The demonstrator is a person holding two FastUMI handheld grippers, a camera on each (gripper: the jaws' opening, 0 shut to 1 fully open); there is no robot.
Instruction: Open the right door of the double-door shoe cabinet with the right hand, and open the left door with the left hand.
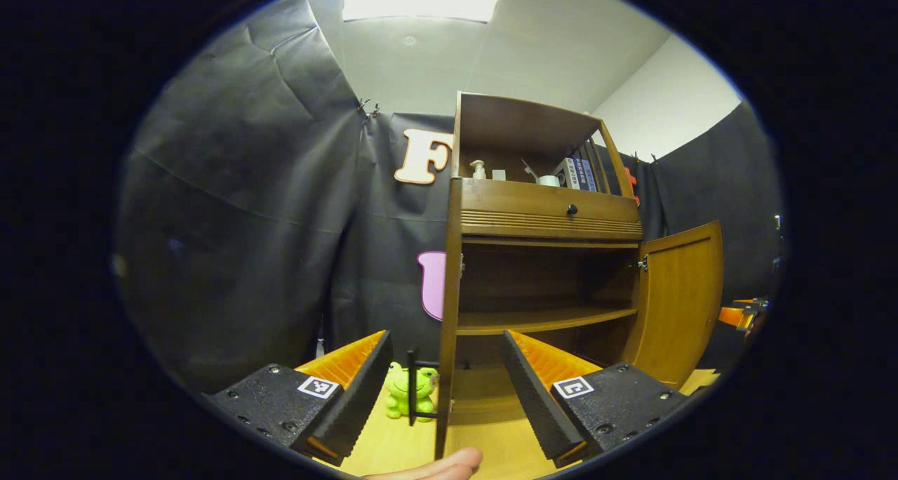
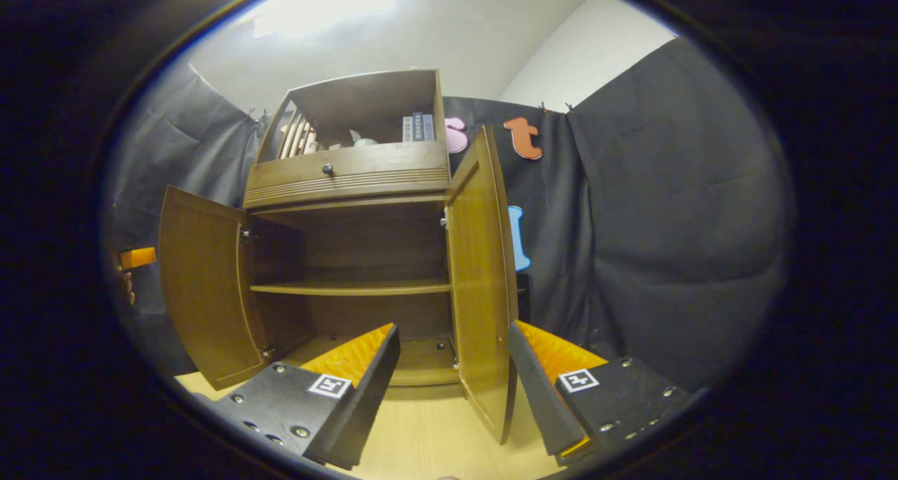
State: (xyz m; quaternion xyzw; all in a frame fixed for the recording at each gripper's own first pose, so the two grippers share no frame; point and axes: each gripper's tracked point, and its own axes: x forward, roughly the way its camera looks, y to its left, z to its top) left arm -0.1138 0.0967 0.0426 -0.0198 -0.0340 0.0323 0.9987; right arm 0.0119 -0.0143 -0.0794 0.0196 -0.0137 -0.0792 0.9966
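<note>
Both doors of the shoe cabinet [image 2: 351, 255] on the bench [image 2: 428, 438] look swung out; my left gripper [image 1: 446, 389] and right gripper [image 2: 454, 385] gape wide, each straddling a door's edge; stiff, light-looking panels, so I'd grab that free edge.

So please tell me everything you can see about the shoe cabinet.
The shoe cabinet looks like brown wood. Its left door and right door both stand swung open, showing one inner shelf with nothing visible on it. Above sits a drawer with a dark knob, then an open top compartment holding small items. It stands upright on a light wooden surface.
</note>
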